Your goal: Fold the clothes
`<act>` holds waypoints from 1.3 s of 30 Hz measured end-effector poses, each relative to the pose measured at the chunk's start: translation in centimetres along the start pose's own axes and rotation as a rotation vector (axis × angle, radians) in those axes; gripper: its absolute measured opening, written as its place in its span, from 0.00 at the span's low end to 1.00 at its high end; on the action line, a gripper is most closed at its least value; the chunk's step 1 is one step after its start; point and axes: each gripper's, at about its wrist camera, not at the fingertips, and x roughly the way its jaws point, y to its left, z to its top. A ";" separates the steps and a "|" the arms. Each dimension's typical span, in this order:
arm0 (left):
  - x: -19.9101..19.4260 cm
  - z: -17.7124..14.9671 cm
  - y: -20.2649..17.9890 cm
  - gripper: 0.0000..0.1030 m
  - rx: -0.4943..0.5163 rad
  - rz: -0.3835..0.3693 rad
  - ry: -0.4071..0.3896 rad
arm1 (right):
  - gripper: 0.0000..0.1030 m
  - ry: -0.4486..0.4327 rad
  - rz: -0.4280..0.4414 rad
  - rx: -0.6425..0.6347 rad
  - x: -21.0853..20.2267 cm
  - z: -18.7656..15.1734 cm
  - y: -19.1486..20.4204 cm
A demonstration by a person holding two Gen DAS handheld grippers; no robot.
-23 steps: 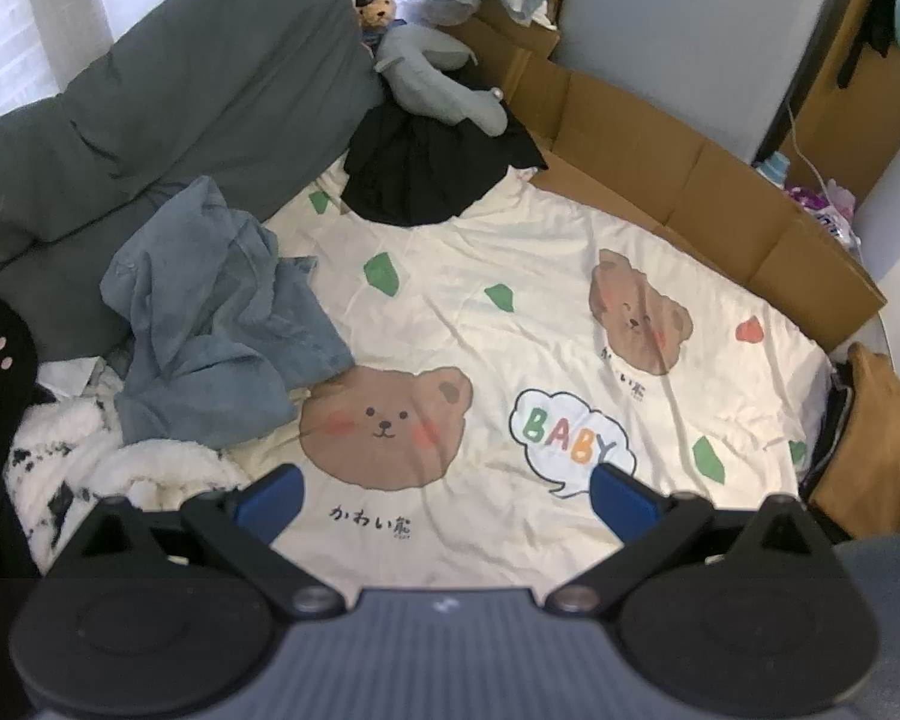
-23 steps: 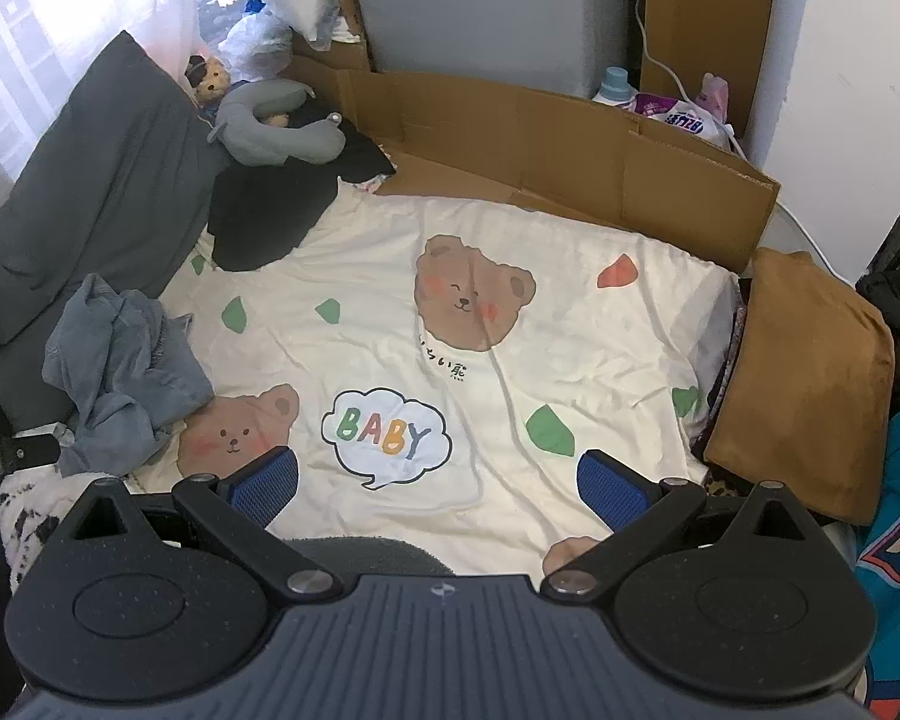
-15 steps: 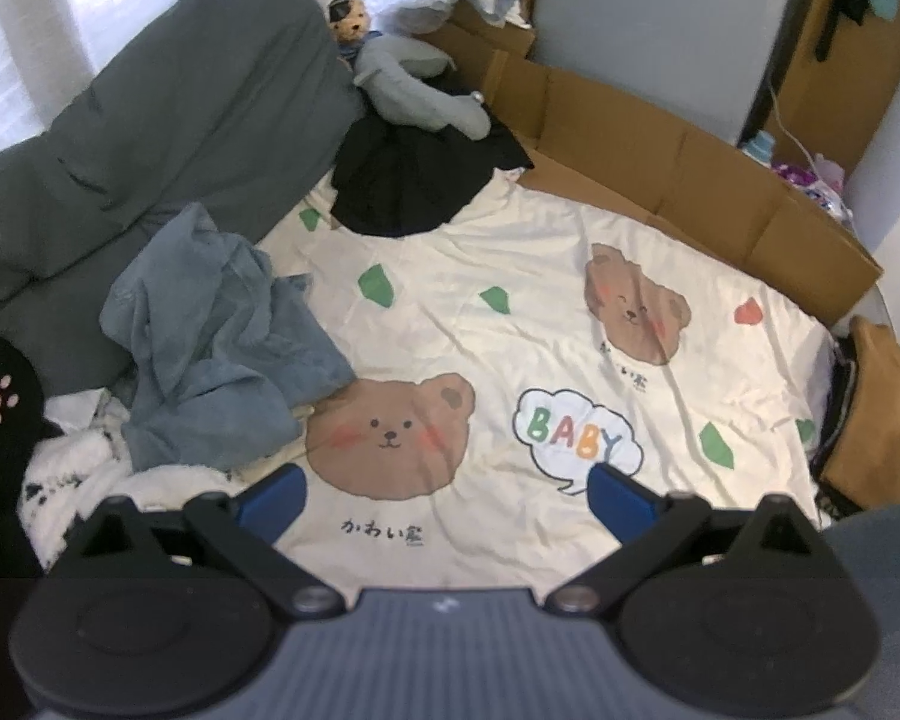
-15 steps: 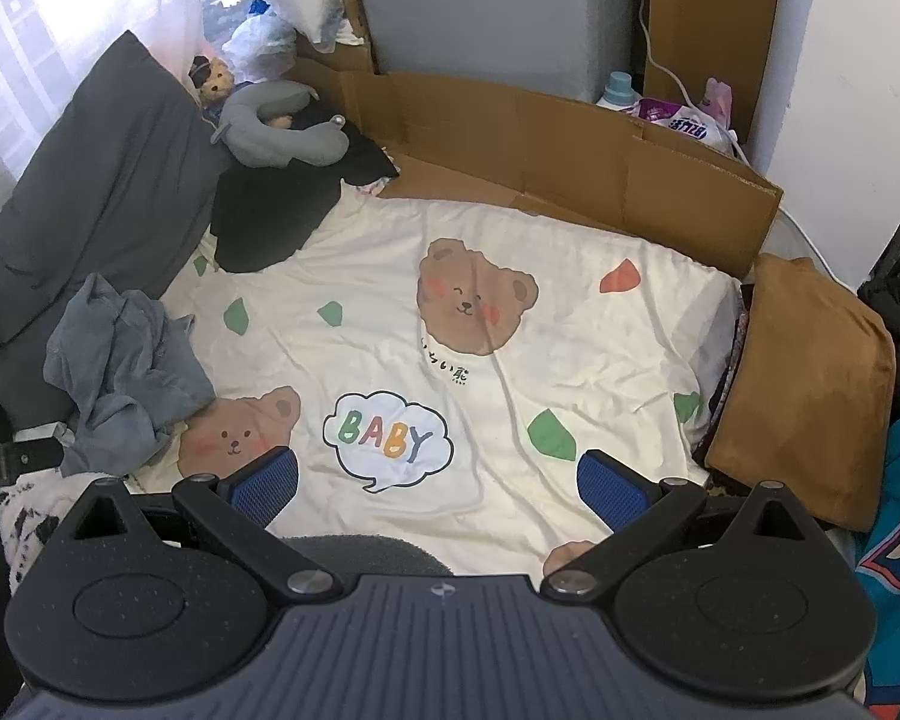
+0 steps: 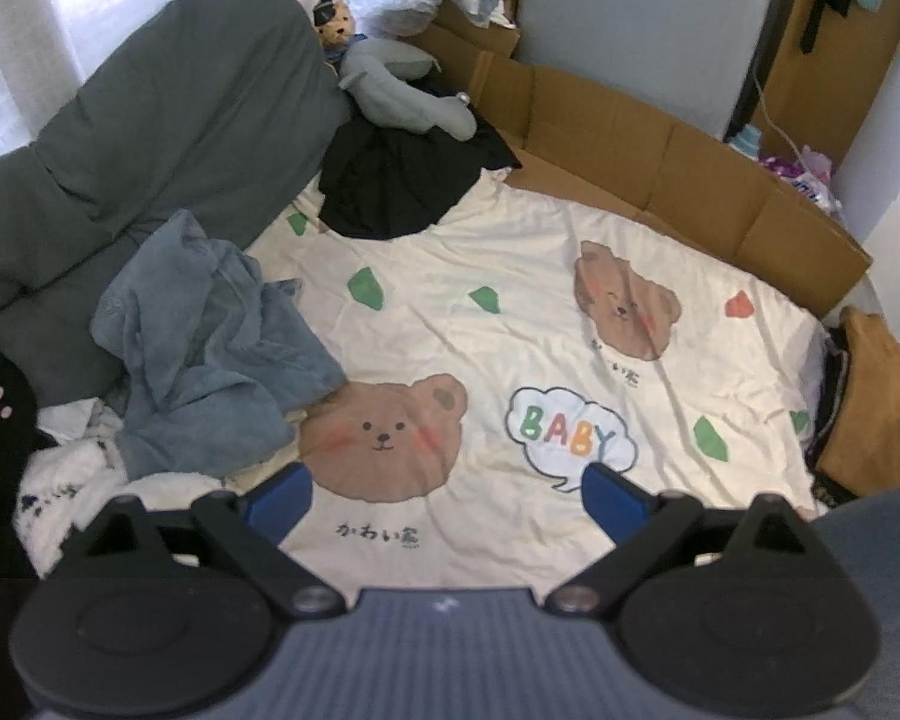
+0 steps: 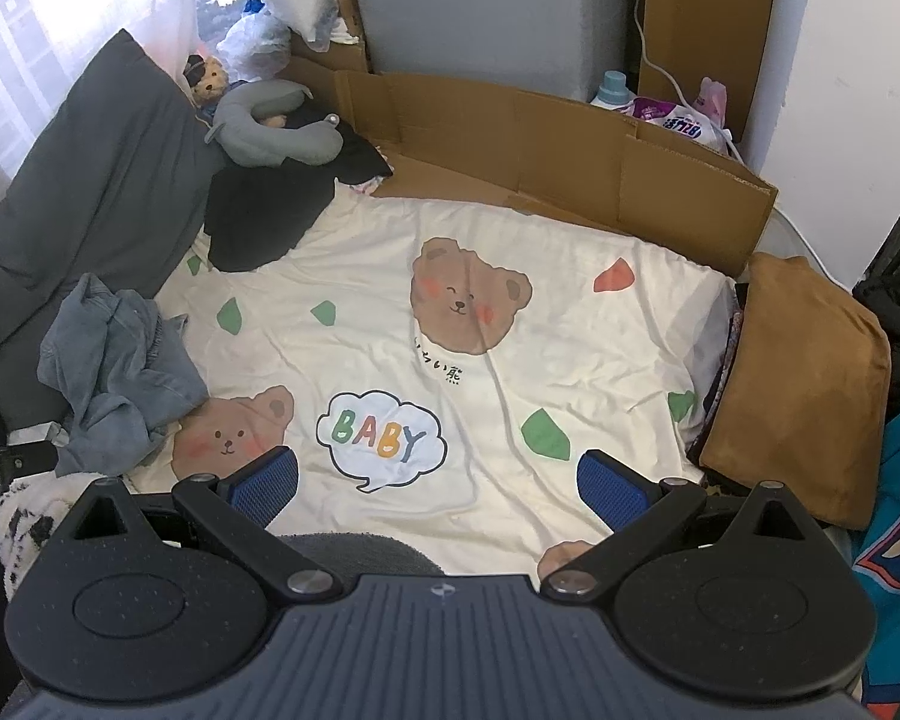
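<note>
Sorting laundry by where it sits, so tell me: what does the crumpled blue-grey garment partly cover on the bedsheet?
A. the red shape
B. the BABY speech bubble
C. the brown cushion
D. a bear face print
D: the blue-grey garment has an edge lying over the ear side of the nearer bear face print, clear of the bubble.

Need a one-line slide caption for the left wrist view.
Open left gripper above a bear-print sheet, crumpled blue garment lying unfolded at its left edge.

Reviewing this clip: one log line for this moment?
stage: pre-grasp | left tongs: open, empty | right tongs: open, empty | crumpled blue garment: unfolded, on bear-print sheet
</note>
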 end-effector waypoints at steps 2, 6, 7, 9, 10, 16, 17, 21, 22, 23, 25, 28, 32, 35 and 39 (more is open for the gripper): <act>0.0 0.0 0.0 0.95 -0.002 0.001 -0.002 | 0.99 -0.002 -0.003 -0.003 0.0 -0.1 0.1; 0.4 -0.3 0.1 0.95 -0.003 0.001 0.013 | 0.99 -0.002 -0.005 -0.001 0.0 0.0 0.1; 0.4 -0.3 0.1 0.95 -0.004 0.000 0.014 | 0.99 -0.002 -0.006 -0.001 0.0 0.0 0.1; 0.4 -0.2 0.1 0.95 -0.004 0.002 0.015 | 0.99 -0.004 -0.006 -0.002 -0.1 0.0 0.2; 0.4 -0.2 0.1 0.95 -0.003 0.003 0.013 | 0.99 -0.004 -0.007 -0.002 -0.1 0.0 0.2; 0.4 -0.2 0.3 0.95 -0.011 -0.010 0.018 | 0.99 -0.008 -0.008 -0.004 -0.2 0.0 0.1; 0.4 -0.1 0.3 0.95 -0.015 -0.016 0.022 | 0.99 -0.009 -0.009 -0.004 -0.2 0.0 0.1; 0.5 0.0 0.6 0.95 -0.026 -0.016 0.026 | 0.99 -0.013 -0.008 -0.004 -0.2 0.1 0.1; 0.5 0.0 0.7 0.95 -0.028 -0.014 0.026 | 0.99 -0.013 -0.007 -0.004 -0.2 0.1 0.0; 0.5 0.0 0.7 0.95 -0.029 -0.012 0.026 | 0.99 -0.013 -0.006 -0.003 -0.2 0.1 0.0; 0.6 0.0 0.8 0.95 -0.032 -0.008 0.026 | 0.99 -0.013 -0.002 -0.001 -0.2 0.1 -0.1; 0.7 0.1 0.8 0.95 -0.032 -0.004 0.029 | 0.99 -0.013 -0.007 0.002 -0.2 0.2 -0.2; 0.7 0.3 0.8 0.95 -0.028 -0.004 0.029 | 0.99 -0.016 -0.009 0.005 -0.2 0.2 -0.2; 0.7 0.5 0.6 0.95 -0.029 0.000 0.029 | 0.99 -0.017 -0.009 0.003 -0.2 0.2 -0.3; 0.8 0.5 0.8 0.95 -0.038 0.004 0.031 | 0.99 -0.022 -0.011 -0.003 -0.3 0.2 -0.1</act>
